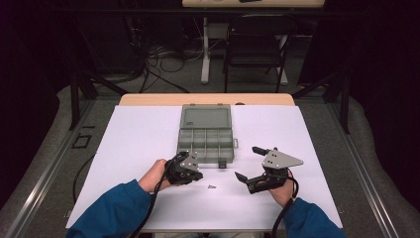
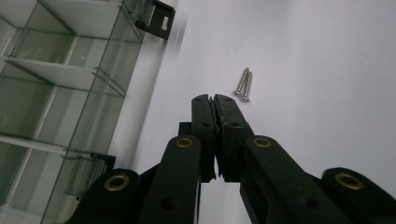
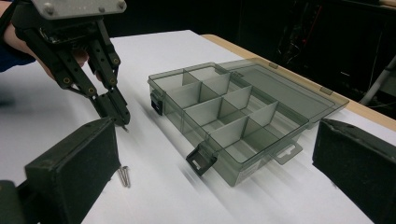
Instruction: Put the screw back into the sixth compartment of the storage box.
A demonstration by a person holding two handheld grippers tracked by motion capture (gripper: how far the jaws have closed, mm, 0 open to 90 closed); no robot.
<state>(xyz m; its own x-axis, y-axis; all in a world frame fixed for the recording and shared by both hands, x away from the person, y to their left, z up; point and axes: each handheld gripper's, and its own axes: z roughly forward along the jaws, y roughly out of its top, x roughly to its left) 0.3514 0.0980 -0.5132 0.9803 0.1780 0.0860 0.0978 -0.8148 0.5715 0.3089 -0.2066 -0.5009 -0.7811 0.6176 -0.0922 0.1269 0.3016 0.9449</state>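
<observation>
An open grey compartment box [image 1: 205, 134] sits mid-table, its lid laid back. My left gripper [image 1: 197, 177] hovers just in front of the box's near left corner, jaws shut. In the right gripper view a thin screw tip [image 3: 125, 128] pokes out below the left gripper [image 3: 119, 114]. Two screws [image 2: 243, 85] lie side by side on the white sheet just beyond the left gripper [image 2: 214, 99]; the high view has these screws [image 1: 212, 187] between the two hands. My right gripper [image 1: 247, 162] stands wide open to the right, nothing between its pads [image 3: 74, 163].
The white sheet [image 1: 133, 144] covers most of the table, whose wooden edge [image 1: 148, 99] runs along the back. The box's latches [image 3: 201, 160] stick out toward me. A chair [image 1: 257, 44] and cables stand on the floor beyond the table.
</observation>
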